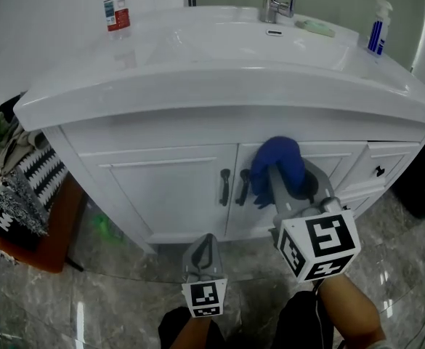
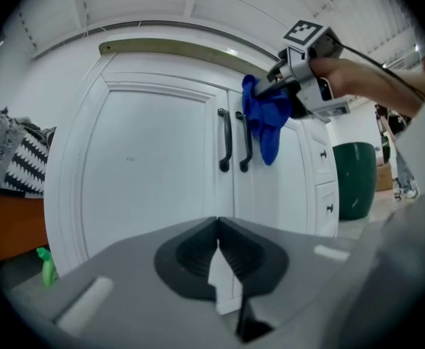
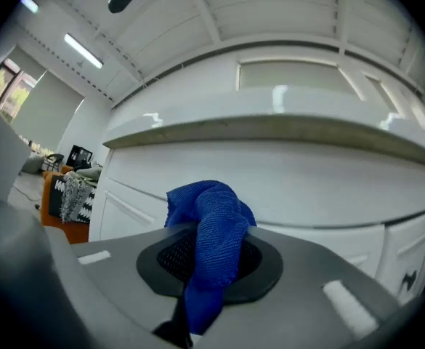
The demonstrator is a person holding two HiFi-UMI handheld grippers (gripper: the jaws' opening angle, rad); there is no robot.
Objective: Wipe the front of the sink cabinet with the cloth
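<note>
The white sink cabinet (image 1: 161, 187) fills the head view, with two black door handles (image 1: 225, 186) at the middle. My right gripper (image 1: 270, 171) is shut on a blue cloth (image 1: 281, 162) and holds it against the top of the right door, just right of the handles. In the right gripper view the blue cloth (image 3: 212, 224) bunches out between the jaws of the right gripper (image 3: 208, 247), close under the countertop. My left gripper (image 1: 206, 247) hangs lower, back from the doors, shut with nothing in it. The left gripper view shows the left gripper (image 2: 217, 257), the handles (image 2: 225, 140) and the cloth (image 2: 264, 118).
On the counter stand a water bottle (image 1: 115, 9), a faucet (image 1: 274, 6), a green soap (image 1: 315, 27) and a spray bottle (image 1: 376, 31). A heap of clothes (image 1: 16, 187) lies on an orange seat at the left. A green bin (image 2: 357, 177) stands right of the cabinet.
</note>
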